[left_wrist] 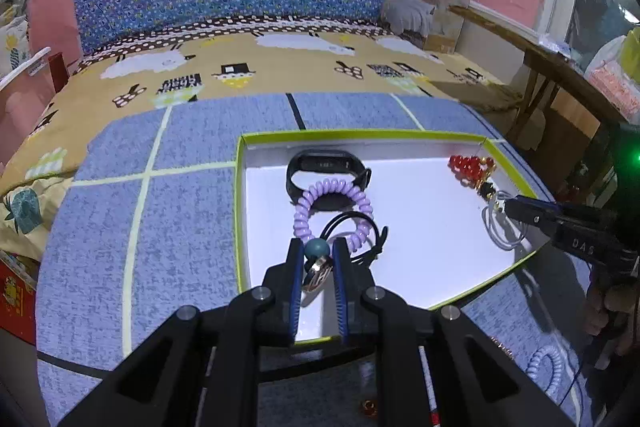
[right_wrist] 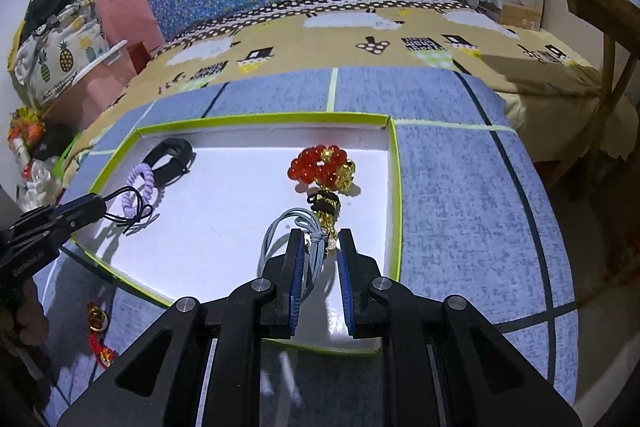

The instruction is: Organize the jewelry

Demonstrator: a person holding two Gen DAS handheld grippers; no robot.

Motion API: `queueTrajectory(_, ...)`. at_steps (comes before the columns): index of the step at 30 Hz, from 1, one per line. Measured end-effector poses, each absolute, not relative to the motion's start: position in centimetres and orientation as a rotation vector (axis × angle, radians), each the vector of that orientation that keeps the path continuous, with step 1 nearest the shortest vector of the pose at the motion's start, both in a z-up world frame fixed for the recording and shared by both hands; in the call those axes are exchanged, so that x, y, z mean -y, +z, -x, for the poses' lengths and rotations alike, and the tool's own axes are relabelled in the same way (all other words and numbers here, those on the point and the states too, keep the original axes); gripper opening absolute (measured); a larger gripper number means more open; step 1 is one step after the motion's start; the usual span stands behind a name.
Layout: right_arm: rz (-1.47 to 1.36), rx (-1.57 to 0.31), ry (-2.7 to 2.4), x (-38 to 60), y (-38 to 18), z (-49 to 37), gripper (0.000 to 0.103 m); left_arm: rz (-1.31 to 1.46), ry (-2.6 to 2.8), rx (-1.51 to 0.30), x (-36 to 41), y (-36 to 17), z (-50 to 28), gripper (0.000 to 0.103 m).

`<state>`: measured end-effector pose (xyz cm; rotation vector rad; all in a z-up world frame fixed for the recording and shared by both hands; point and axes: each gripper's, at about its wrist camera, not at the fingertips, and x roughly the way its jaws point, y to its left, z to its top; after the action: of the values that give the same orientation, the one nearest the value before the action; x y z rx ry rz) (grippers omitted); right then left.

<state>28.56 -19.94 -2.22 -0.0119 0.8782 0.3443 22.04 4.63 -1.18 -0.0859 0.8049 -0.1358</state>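
White tray with a lime-green rim (right_wrist: pixel 394 187) sits on a blue-grey mat (left_wrist: pixel 180 155) with pale grid lines; bare mat lies at 9 o'clock of the tray in the left view and at 3 o'clock in the right view. Most open floor inside the tray is the centre, between the two groups of things. Count in tray: one black wristband (left_wrist: pixel 326 167), one lilac coil tie (left_wrist: pixel 332 211), one black cord loop (left_wrist: pixel 360 231), one red-and-gold bead cluster (right_wrist: pixel 322 167), one grey elastic loop (right_wrist: pixel 288 231). Left gripper (left_wrist: pixel 318 251) — fingers clamped on a teal bead with a metal piece (left_wrist: pixel 317 261), above the tray's near edge. Right gripper (right_wrist: pixel 319 247) — fingers pinch the grey elastic loop with its gold charm, at 6 o'clock of the bead cluster. Outside the tray: one red-and-gold charm (right_wrist: pixel 98 331) on the mat.
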Motion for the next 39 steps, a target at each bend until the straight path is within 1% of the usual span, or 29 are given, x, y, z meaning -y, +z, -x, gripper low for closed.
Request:
queueTrajectory(4,0.012,-0.889,0.354,19.9,-2.2,-28.6,0.017,0.093,-0.137,-0.818,-4.7,-1.6,-22.3,0.016)
queueTrajectory(6,0.013,-0.897,0.365,19.8,-2.3,-28.6,0.017,0.097,-0.14,-0.824,-4.7,-1.6,-22.3,0.018)
queueTrajectory(7,0.018,-0.9,0.369,19.8,-2.3,-28.6,0.017,0.098,-0.141,-0.826,-4.7,-1.7,-22.3,0.021)
queueTrajectory(9,0.03,-0.9,0.366,19.6,-2.3,-28.5,0.018,0.096,-0.144,-0.824,-4.6,-1.6,-22.3,0.023)
queueTrajectory(11,0.034,-0.898,0.366,19.5,-2.3,-28.3,0.022,0.098,-0.147,-0.82,-4.6,-1.5,-22.3,0.03)
queueTrajectory(13,0.035,-0.893,0.367,19.3,-2.2,-28.1,0.024,0.101,-0.149,-0.811,-4.6,-1.3,-22.1,0.032)
queueTrajectory(22,0.023,-0.857,0.376,19.8,-0.9,-26.4,0.024,0.095,-0.153,-0.77,-4.5,0.0,-20.2,0.033)
queueTrajectory(28,0.005,-0.829,0.4,20.3,0.3,-23.5,0.024,0.09,-0.165,-0.744,-4.5,0.8,-17.5,0.033)
queueTrajectory(39,-0.02,-0.841,0.457,21.0,0.0,-17.6,0.024,0.111,-0.173,-0.761,-4.7,0.0,-13.1,0.033)
